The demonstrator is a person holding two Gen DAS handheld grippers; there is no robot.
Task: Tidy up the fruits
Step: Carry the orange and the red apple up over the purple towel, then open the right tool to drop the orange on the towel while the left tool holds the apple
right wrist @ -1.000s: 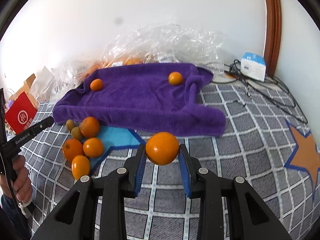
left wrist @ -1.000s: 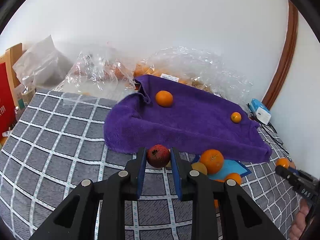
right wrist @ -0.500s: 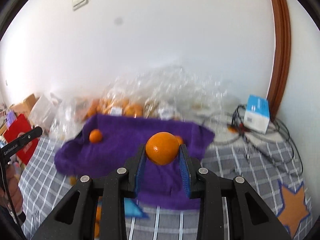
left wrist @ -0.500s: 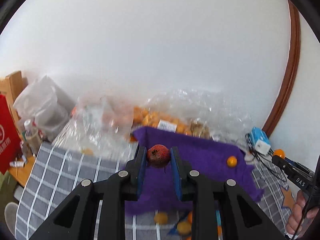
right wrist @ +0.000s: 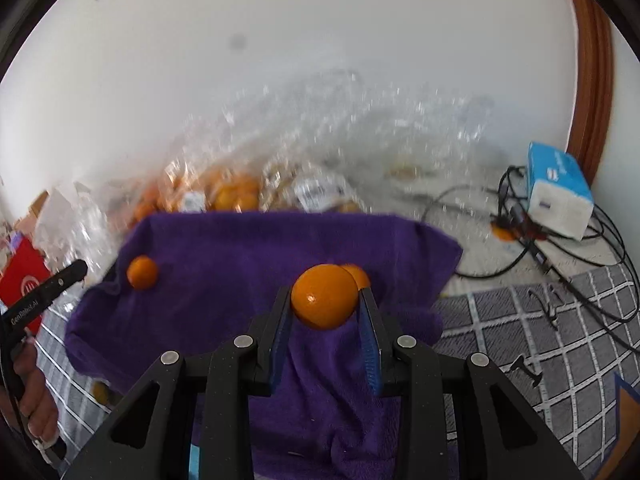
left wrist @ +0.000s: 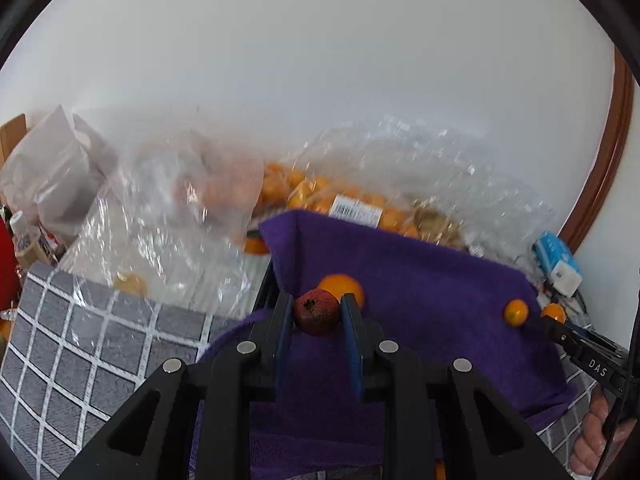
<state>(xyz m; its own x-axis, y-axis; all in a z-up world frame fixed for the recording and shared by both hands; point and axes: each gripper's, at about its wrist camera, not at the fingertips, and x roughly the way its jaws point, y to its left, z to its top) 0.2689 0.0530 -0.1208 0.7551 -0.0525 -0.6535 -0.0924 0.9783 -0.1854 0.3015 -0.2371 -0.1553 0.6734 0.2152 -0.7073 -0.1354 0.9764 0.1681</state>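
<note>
Fruit in both grippers: left gripper (left wrist: 317, 312) jaws clamp dark red wrinkled fruit (left wrist: 316, 311), right gripper (right wrist: 325, 304) jaws clamp round orange (right wrist: 324, 301). Both held above purple towel (right wrist: 248, 256), likely sorting spot; two small oranges (right wrist: 142, 272) lie there.

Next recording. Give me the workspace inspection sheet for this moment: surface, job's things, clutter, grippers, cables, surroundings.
Surface: grey checked cover, purple towel spread over it.
Job's things: dark red fruit and large orange held; two small oranges lying on the towel.
Clutter: clear plastic bags of fruit, blue-white box, red bag.
Grippers: left gripper closed on the red fruit; right gripper closed on the orange.
Cables: black tangle beside the box.
Surroundings: white wall, brown door frame.
</note>
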